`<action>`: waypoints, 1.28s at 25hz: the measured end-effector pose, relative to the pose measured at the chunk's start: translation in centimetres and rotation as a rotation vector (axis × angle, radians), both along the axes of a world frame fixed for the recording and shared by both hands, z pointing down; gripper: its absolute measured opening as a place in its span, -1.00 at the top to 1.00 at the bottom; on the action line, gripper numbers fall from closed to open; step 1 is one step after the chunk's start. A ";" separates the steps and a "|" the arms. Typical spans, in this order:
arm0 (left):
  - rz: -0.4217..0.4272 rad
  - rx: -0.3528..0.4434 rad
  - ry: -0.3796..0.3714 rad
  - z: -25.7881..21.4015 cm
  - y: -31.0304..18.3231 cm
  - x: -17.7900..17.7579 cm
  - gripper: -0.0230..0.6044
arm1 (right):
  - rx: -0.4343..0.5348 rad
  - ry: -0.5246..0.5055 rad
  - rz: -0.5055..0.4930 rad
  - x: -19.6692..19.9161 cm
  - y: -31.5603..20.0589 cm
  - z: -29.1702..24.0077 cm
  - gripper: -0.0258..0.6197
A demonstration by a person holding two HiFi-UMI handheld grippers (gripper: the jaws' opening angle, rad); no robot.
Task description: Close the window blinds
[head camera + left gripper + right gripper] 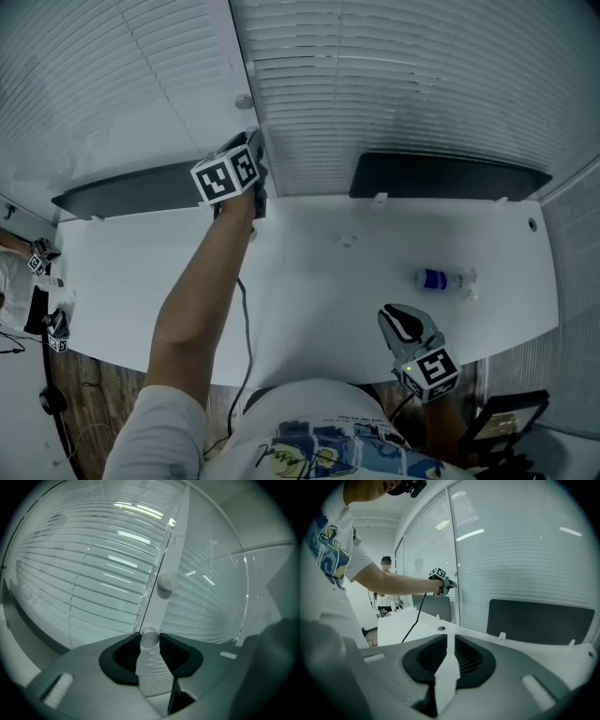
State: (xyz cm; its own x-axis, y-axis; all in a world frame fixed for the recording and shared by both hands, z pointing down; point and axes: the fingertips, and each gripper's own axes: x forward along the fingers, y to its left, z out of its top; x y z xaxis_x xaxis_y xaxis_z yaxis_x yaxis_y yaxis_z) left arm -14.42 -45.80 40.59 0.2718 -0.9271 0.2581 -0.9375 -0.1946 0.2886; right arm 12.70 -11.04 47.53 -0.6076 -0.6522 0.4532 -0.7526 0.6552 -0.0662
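Observation:
White slatted blinds hang behind glass on both sides of a white window post. Two small round knobs sit on that post. My left gripper reaches out to the post, and in the left gripper view it has its dark pads against either side of the lower knob. The upper knob is free above it. My right gripper hangs low over the near table edge; its jaws stand a narrow gap apart with nothing between them.
A white table lies between me and the window, with a small bottle on its right side. Dark panels stand along its far edge. Another person stands off to the left.

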 end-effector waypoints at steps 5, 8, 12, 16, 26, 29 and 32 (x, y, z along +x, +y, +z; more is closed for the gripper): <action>-0.008 0.053 -0.076 -0.8 1.0 -1.2 0.51 | 0.006 0.008 0.000 -0.4 0.2 -0.6 0.80; -0.018 0.078 -0.093 -1.1 1.5 -1.9 0.51 | 0.007 0.012 -0.003 -0.4 -0.3 -0.5 0.80; 0.050 0.123 -0.126 -3.2 5.9 -1.9 0.55 | 0.021 0.025 0.011 -1.4 2.4 -2.2 0.80; 0.104 0.176 -0.157 -4.3 9.5 -2.3 0.72 | 0.042 0.031 0.008 -2.5 2.9 -3.1 0.80; 0.242 0.237 -0.157 -4.9 21.7 -3.3 0.92 | 0.097 0.012 -0.007 -6.1 4.8 -4.5 0.80; 0.289 0.215 -0.137 -4.0 25.6 -4.1 0.92 | 0.119 0.010 -0.001 -7.1 5.5 -5.2 0.80; 0.336 0.208 -0.162 -3.4 29.4 -4.6 0.92 | 0.128 0.013 0.009 -8.1 6.3 -5.5 0.80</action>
State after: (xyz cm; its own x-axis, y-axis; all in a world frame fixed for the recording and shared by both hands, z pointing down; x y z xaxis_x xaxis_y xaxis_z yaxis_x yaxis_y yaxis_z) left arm -18.99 -16.35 37.18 0.5390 -0.8307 0.1390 -0.8420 -0.5355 0.0649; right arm 4.62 -4.75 42.03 -0.5964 -0.7103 0.3738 -0.7585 0.6511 0.0268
